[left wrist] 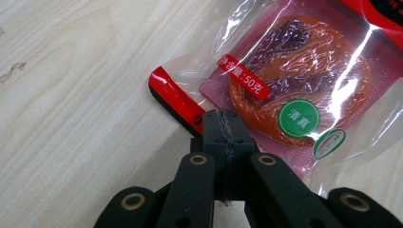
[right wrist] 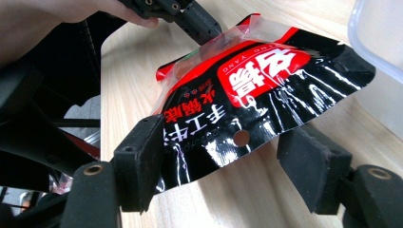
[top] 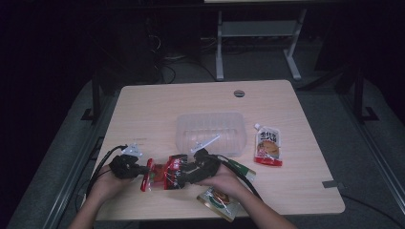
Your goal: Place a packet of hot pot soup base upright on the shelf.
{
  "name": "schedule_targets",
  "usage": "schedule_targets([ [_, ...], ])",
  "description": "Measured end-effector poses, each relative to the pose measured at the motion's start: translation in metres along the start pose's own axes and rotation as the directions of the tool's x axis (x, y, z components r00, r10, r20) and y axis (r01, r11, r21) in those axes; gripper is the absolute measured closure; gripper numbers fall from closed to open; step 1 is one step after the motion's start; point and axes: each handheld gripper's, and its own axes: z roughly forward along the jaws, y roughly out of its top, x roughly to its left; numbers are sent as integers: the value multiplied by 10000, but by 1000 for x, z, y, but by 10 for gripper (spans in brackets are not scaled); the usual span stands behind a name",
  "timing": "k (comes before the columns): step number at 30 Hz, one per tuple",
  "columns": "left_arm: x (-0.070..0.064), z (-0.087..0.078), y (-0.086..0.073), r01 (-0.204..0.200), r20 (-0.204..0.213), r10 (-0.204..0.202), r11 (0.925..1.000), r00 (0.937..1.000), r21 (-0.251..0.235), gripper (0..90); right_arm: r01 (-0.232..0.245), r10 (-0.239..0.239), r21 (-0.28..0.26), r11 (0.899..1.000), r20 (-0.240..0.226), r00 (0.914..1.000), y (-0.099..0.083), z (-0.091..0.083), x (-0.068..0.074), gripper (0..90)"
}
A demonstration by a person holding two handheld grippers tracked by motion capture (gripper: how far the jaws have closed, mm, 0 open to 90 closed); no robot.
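The left tool has its jaws pressed together on the red-trimmed edge of a snack pack, pinching the clear film just beside the seam. Through that film show an orange-red slab, a red label with white print and a round green sticker. In the left gripper view, pale wood grain of the bench lies under the pack and off to the side.

The right tool stands with its jaws apart, one pad at each side of the pack's black end. That end is glossy, carries a red panel with white characters, and has a small round hang hole near its edge. The pack arches up off the bench here, its far end clamped by the other tool, with a hand behind it. Whether the right pads touch the film I cannot tell.

From the high view the pack lies stretched between the two tools near the front edge of the bench, the left tool at its left end and the right tool at its right end. A clear tub sits just behind them near the middle of the bench. A red and white pouch lies beside the tub on the right. Another packet lies under the right forearm at the front edge.
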Motion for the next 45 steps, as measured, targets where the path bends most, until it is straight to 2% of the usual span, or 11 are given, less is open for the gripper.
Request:
schedule_targets([
  [2,0,0,0,4,5,-4,10000,10000,8,899,-155,155,28,9999,-33,9999,0,2,-2,333],
  [9,0,0,0,49,10,-49,10000,10000,11,900,-176,174,-77,9998,-243,9996,2,4,-5,400],
  [13,0,0,0,44,10,-44,10000,10000,25,900,-70,60,-351,9994,-287,9996,3,1,-3,516],
  [16,0,0,0,57,12,-57,10000,10000,23,900,7,-22,-466,9989,-306,9995,4,1,-3,550],
  [19,0,0,0,69,3,-69,10000,10000,18,900,-140,117,-563,9983,-406,9991,7,2,-2,605],
  [20,0,0,0,78,6,-78,10000,10000,14,899,-27,1,-652,9979,-405,9992,8,3,-3,623],
  [25,0,0,0,83,23,-83,10000,10000,-1,900,-210,160,-859,9961,-588,9981,12,3,-1,697],
  [36,-1,1,1,60,73,-59,10000,10000,-55,900,201,-256,-1046,9943,-521,9983,13,2,5,888],
  [40,-3,1,2,-27,45,28,10000,10000,-33,900,521,-587,-1119,9923,-565,9967,14,1,6,900],
  [43,-3,1,2,-173,353,174,9998,9992,-32,899,570,-671,-1236,9907,-796,9946,15,-2,7,900],
  [45,-3,0,2,-57,542,71,9996,9985,-276,899,514,-661,-1398,9888,-1025,9925,16,-7,7,900],
])
